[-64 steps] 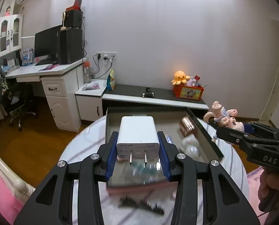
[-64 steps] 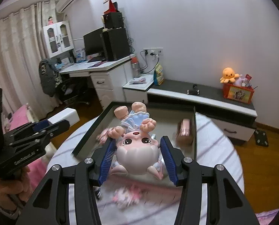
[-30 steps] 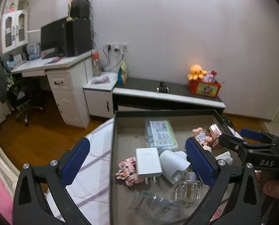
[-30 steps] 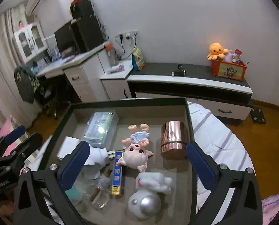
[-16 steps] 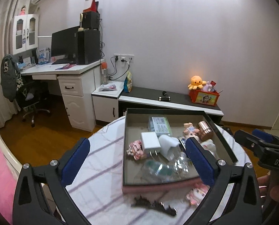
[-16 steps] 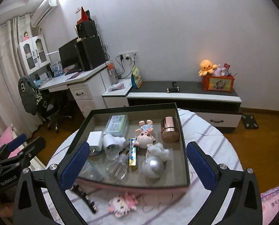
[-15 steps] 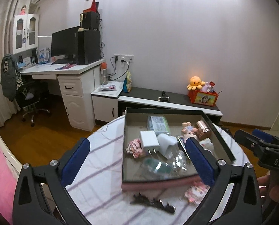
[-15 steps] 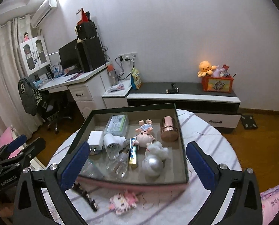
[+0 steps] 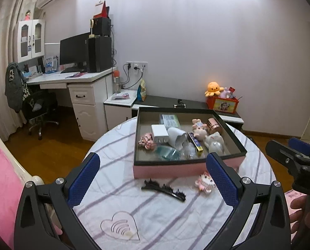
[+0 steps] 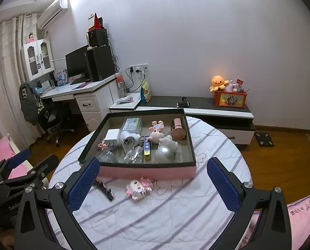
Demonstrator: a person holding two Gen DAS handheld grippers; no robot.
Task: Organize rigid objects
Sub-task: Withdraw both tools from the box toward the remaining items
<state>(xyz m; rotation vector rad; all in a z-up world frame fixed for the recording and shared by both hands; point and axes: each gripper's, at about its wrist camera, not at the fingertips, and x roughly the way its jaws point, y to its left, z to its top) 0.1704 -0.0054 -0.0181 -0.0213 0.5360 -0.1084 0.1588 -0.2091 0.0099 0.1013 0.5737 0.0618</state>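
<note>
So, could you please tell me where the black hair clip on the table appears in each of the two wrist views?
Left wrist: the black hair clip lies centre-low, on the striped cloth in front of the pink tray.
Right wrist: the clip lies lower left, beside the left blue pad.
Shared landmark: the pink cat toy lies just right of it in both.

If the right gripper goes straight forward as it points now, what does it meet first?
Probably the pink cat toy on the table, which lies just before the pink box. The right gripper is open and empty; depth is unclear.
</note>
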